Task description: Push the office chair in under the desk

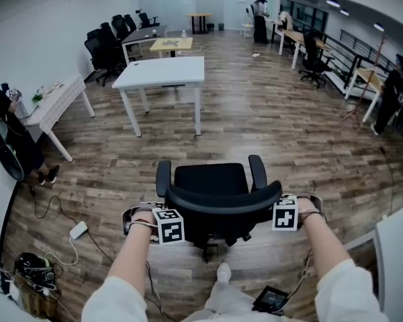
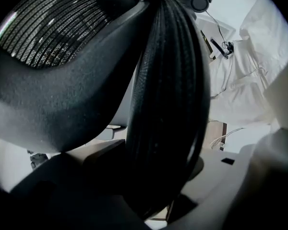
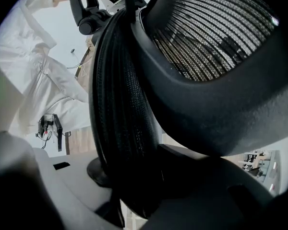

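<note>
Open office, wood plank floor (image 1: 269, 133), white desk (image 1: 162, 72) at 11 o'clock, well apart from the office chair (image 1: 211, 183), which sits at 6 o'clock just in front of the person. It likely rolls easily but swivels, so push evenly on both sides. The mesh probably gives, so hold the stiffer top rim of the backrest (image 1: 221, 203). Left gripper (image 1: 148, 223) at the rim's 9 o'clock end, right gripper (image 1: 302, 212) at 3 o'clock, both clamped over the rim, pointing down, forearms stretched forward.
</note>
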Action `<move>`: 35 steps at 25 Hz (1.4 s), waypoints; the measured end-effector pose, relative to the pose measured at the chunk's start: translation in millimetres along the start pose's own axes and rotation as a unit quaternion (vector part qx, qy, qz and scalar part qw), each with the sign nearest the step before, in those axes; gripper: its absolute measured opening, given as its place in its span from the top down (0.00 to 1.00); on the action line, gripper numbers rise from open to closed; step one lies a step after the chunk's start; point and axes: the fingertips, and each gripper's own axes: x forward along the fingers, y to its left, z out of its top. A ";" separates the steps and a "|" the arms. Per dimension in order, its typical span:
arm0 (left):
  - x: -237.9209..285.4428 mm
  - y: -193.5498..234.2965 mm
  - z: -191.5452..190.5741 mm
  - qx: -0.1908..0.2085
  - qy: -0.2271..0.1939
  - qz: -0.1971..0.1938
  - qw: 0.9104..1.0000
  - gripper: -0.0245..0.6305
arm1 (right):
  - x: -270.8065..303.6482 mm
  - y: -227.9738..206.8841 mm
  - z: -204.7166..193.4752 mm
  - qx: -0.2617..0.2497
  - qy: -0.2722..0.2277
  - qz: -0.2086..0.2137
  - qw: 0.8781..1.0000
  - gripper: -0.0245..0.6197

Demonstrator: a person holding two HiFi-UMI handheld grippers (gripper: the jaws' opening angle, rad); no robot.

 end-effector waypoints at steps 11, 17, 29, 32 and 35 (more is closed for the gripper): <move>16.7 57.9 -24.2 -0.032 0.013 -0.018 0.999 0.60 | 18.3 -84.6 38.2 -0.036 -0.008 0.000 0.999 0.64; 25.2 92.5 -39.4 -0.051 0.017 -0.018 0.998 0.60 | 26.7 -130.6 64.1 -0.055 -0.016 -0.004 0.998 0.64; 35.6 142.8 -63.0 -0.078 0.018 -0.016 0.997 0.60 | 33.0 -195.0 97.0 -0.079 -0.008 -0.011 0.997 0.64; 40.1 155.6 -72.8 -0.079 0.017 -0.015 0.997 0.60 | 37.1 -206.7 110.0 -0.080 -0.011 -0.011 0.997 0.64; 41.8 171.4 -84.4 -0.078 0.016 -0.015 0.997 0.60 | 37.2 -219.7 125.3 -0.081 -0.014 -0.010 0.997 0.64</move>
